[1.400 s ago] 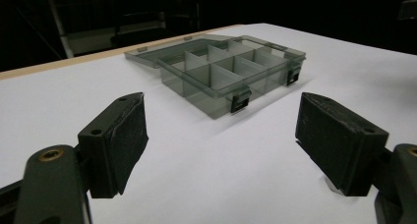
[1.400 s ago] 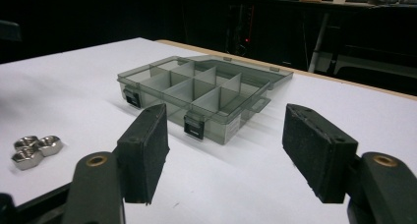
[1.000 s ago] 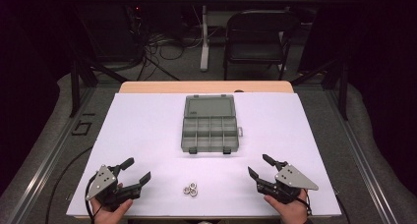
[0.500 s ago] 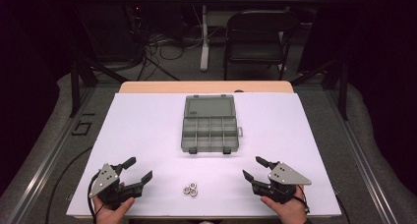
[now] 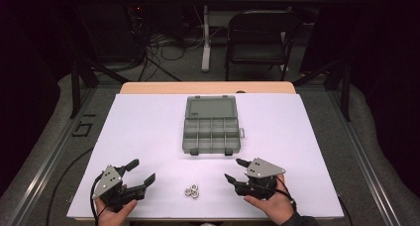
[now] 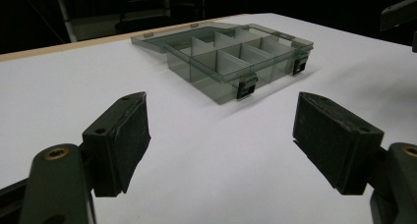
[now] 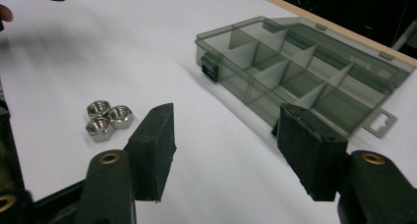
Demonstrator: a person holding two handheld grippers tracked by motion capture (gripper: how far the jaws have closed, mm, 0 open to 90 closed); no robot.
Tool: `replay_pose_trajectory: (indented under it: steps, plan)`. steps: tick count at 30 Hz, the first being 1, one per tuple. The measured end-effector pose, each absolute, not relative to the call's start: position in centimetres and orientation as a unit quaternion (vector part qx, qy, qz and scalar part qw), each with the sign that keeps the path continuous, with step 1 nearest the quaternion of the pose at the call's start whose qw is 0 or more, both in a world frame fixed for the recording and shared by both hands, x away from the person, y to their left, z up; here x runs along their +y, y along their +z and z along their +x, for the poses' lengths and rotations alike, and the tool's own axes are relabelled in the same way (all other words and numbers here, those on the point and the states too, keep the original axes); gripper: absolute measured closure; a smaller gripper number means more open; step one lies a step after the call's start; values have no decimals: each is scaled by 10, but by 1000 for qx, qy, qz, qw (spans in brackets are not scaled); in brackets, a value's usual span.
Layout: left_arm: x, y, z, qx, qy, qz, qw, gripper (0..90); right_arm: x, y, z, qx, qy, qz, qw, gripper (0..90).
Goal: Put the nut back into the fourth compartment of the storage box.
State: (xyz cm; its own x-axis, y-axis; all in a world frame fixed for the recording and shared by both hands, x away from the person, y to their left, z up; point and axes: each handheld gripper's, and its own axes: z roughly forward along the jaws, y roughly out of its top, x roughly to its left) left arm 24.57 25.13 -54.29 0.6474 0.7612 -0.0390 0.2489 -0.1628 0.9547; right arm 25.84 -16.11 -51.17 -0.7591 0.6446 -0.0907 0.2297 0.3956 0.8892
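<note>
Steel nuts (image 5: pixel 192 191), three of them touching in a small cluster, lie on the white table (image 5: pixel 148 122) near its front edge, between the two hands. At about nine o'clock from them the left gripper (image 5: pixel 139 174) rests low over the table, the hand (image 5: pixel 115 212) wrapped under its body, the grey plate on top, jaws spread wide with nothing between them, aimed toward two o'clock. At about three o'clock from the nuts the right gripper (image 5: pixel 233 170) sits just off the cluster, its hand (image 5: pixel 271 205) behind it at the table's edge, jaws pointing toward ten o'clock. Those jaws have just been closing a little yet stand far apart, bare table between them. Farther off, at twelve o'clock from the nuts, the smoky plastic compartment box (image 5: pixel 211 132) lies open mid-table, its lid flat on the far side.
</note>
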Motion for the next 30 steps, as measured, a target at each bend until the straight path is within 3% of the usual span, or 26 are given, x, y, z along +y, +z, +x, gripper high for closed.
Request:
replay_pose_trajectory:
  steps: [16, 26, 30]
  plan:
    - [251, -544, 246, 347, 231, 729, 542, 222, -103, -521, 259, 851, 459, 211, 145, 535]
    - [251, -544, 246, 347, 230, 730, 542, 222, -78, -537, 250, 869, 438, 184, 139, 529]
    - [250, -544, 247, 347, 228, 732, 540, 225, -73, -544, 250, 870, 438, 193, 120, 588]
